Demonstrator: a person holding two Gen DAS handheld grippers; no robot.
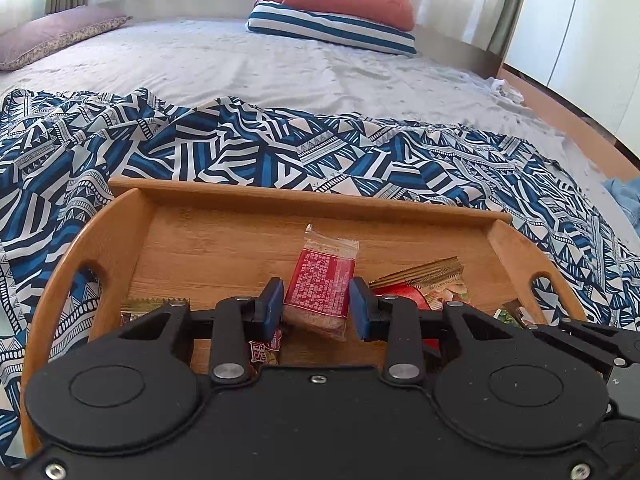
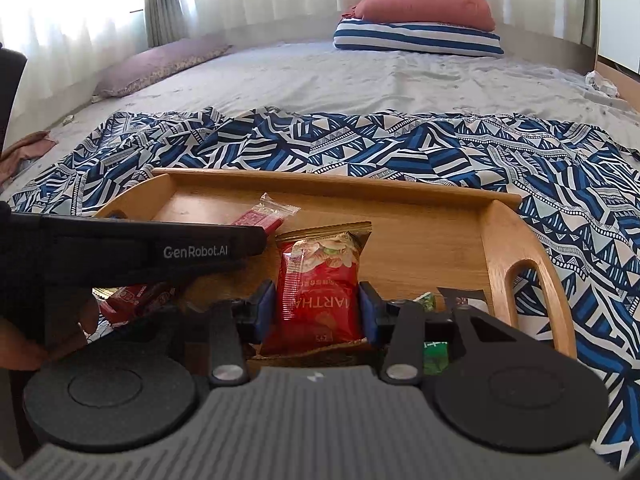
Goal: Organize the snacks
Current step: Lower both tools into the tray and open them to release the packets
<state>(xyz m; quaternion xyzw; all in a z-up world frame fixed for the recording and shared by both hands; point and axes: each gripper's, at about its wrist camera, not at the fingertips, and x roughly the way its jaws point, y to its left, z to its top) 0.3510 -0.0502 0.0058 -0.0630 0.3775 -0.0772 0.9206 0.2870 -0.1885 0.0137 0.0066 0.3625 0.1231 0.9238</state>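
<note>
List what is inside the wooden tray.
Inside the wooden tray: a red clear-ended packet in the left gripper, a red nut packet in the right gripper, and more wrappers, mostly hidden.

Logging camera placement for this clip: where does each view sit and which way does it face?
Left wrist: sits on the left tongs, looking forward and down over the wooden tray toward the bed; its blue pads grip a red wafer packet.
Right wrist: sits on the right tongs, same heading; its pads grip a red snack bag; the left tongs' black body and a hand cross in at the left.
Shared: tray, patterned cloth, striped pillow, and the wafer packet.
</note>
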